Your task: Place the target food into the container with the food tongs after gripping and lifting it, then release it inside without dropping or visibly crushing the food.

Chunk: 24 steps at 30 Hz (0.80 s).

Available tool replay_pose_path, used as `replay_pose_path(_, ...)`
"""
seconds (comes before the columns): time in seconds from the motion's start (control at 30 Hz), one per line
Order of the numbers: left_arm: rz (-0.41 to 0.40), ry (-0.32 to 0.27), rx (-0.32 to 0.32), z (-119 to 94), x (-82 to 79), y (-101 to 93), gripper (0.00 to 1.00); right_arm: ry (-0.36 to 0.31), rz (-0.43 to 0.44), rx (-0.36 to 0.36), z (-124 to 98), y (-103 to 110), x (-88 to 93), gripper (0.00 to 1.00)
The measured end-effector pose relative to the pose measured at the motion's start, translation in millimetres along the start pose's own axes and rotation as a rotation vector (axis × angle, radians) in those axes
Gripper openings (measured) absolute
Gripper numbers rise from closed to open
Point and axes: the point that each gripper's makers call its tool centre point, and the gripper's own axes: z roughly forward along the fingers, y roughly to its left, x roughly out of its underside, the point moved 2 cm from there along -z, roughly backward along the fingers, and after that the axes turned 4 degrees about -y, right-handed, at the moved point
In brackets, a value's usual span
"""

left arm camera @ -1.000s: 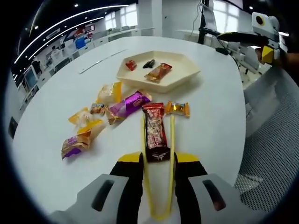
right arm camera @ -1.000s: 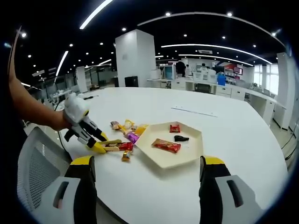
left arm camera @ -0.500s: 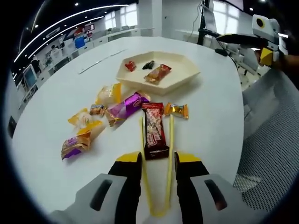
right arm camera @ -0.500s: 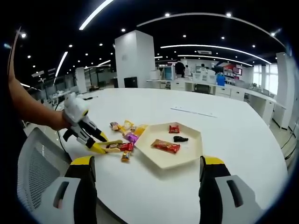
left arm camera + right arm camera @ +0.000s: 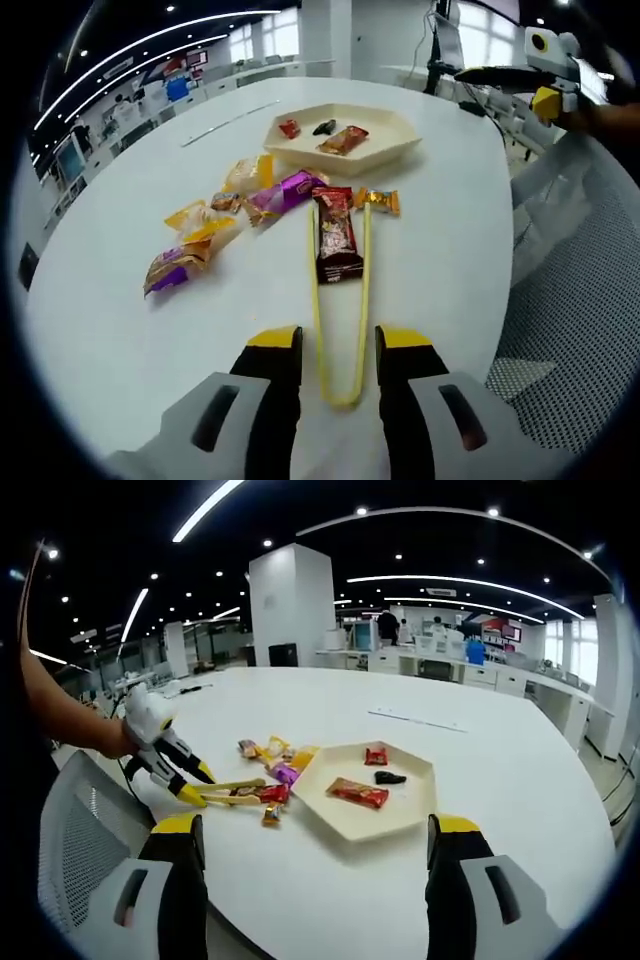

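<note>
My left gripper [image 5: 338,345] clenches the yellow tongs [image 5: 339,300] around the red bar [image 5: 337,237]; squeeze gently, lift level toward the tray [image 5: 400,150]; right jaws released.

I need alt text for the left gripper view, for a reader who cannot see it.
The left gripper holds yellow food tongs whose arms flank a dark red snack bar on a white table. Beyond lie loose wrapped snacks and a cream hexagonal tray holding three.

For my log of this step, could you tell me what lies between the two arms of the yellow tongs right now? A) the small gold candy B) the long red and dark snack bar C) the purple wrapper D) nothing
B: in the left gripper view the snack bar lies between the arms of the tongs, with the purple wrapper and gold candy outside them.
</note>
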Motion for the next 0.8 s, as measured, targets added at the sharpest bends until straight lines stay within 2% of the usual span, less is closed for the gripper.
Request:
replay_pose_path(0.03, 0.021, 0.006, 0.002, 1, -0.2, 1.0, 0.16, -0.002, 0.0, -0.005, 0, 1, -0.5, 0.9)
replay_pose_path(0.07, 0.04, 0.006, -0.023, 2, -1.0, 5.9, 0.16, -0.005, -0.004, -0.015, 0, 2, -1.6, 0.9)
replay_pose_path(0.17, 0.018, -0.018, -0.006, -2, -9.2, 4.4, 0.16, -0.002, -0.011, -0.054, 2, 8, -2.8, 0.9)
replay_pose_path(0.37, 0.02, -0.031, 0.017, -9, -19.6, 7.0, 0.14, 0.013, -0.021, -0.119, 4, 16, -2.5, 0.91)
replay_pose_path(0.5, 0.019, -0.038, 0.045, -14, -27.7, 6.3, 0.13, 0.006, -0.072, -0.166, 5, 17, -9.1, 0.85)
replay_pose_path(0.57, 0.033, -0.061, 0.049, -17, -38.8, 7.9, 0.13, -0.011, -0.098, -0.205, 7, 19, -17.7, 0.8)
replay_pose_path(0.67, 0.048, -0.077, 0.06, -22, -51.6, 9.6, 0.13, -0.014, -0.127, -0.253, 12, 23, -26.6, 0.8)
replay_pose_path(0.77, 0.088, -0.102, 0.133, -32, -72.3, 1.0, 0.13, -0.012, -0.135, -0.345, 18, 33, -42.1, 0.79)
replay_pose_path(0.8, 0.107, -0.119, 0.169, -38, -82.4, -4.6, 0.13, -0.02, -0.162, -0.365, 21, 35, -49.9, 0.8)
